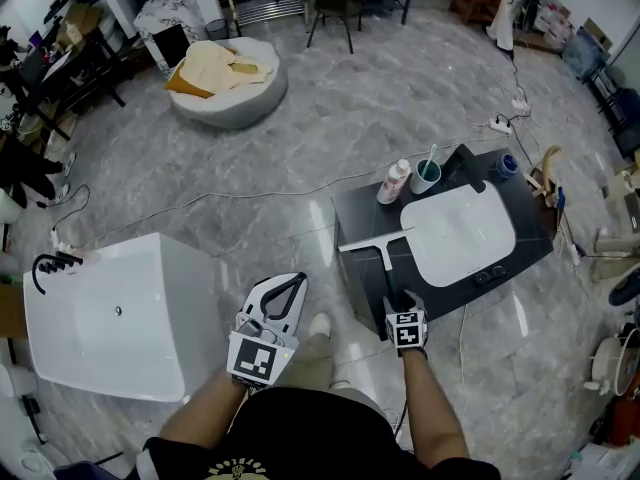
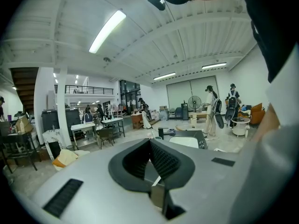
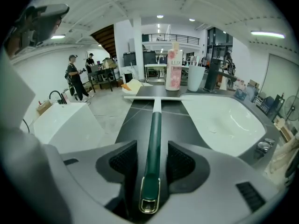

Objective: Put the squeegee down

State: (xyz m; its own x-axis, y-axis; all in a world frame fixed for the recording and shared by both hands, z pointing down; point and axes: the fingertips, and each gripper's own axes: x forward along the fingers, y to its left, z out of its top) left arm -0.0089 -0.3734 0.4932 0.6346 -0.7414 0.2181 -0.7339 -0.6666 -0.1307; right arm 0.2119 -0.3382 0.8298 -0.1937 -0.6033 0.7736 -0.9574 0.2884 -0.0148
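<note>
- Found the squeegee (image 1: 383, 264) lying flat on the dark surface (image 1: 358, 213), with the white blade across the far end and the green handle running back toward the near edge, just beside the white basin (image 1: 460, 233).
- Showed the right gripper (image 1: 402, 306) at the handle's near end, jaws parted with a thin gap on either side of the handle, so set around it, not clamped on it.
- Showed the left gripper (image 1: 293, 290) over the floor, well apart from the surface, jaws closed together on nothing.
- Judged the step in hand to be the letting-go: squeegee down, grip loosened, gripper not yet clear.
- Called next for a straight draw back along the line of the handle, jaws held wide enough to miss it.
- Called too for care near the edge, since a nudge sideways could swing the blade or tip the handle end off.
</note>
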